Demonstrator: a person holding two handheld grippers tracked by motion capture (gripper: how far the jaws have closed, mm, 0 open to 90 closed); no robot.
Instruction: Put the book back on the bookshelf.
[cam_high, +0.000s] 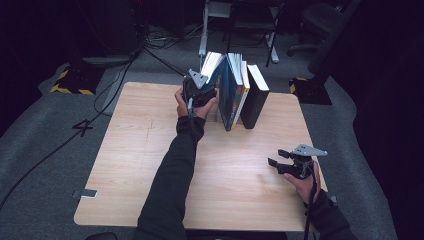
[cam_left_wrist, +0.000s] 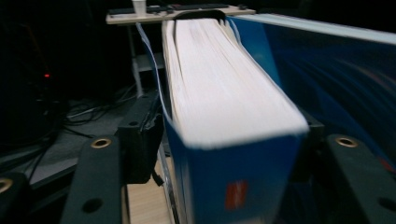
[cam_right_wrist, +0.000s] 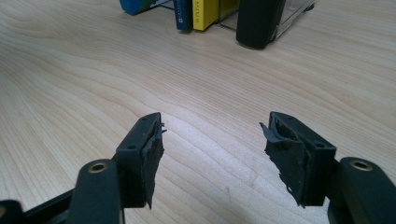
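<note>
A row of books stands upright at the far middle of the wooden table (cam_high: 150, 150). From left to right it holds a blue-covered book with white pages (cam_high: 212, 64), a larger blue book (cam_high: 227, 97), a yellow and white one (cam_high: 243, 87) and a black one (cam_high: 256, 97). My left gripper (cam_high: 209, 86) is at the left end of the row. Its jaws straddle the blue-covered book (cam_left_wrist: 224, 93), with a thin gap at the left pad (cam_left_wrist: 140, 140). My right gripper (cam_high: 274, 160) rests low near the table's right front, open and empty (cam_right_wrist: 212, 149).
In the right gripper view the yellow book (cam_right_wrist: 205, 11) and the black book (cam_right_wrist: 257, 23) stand far ahead across bare wood. Cables (cam_high: 115, 85), a metal stand (cam_high: 205, 30) and an office chair (cam_high: 320, 25) lie beyond the table's far edge.
</note>
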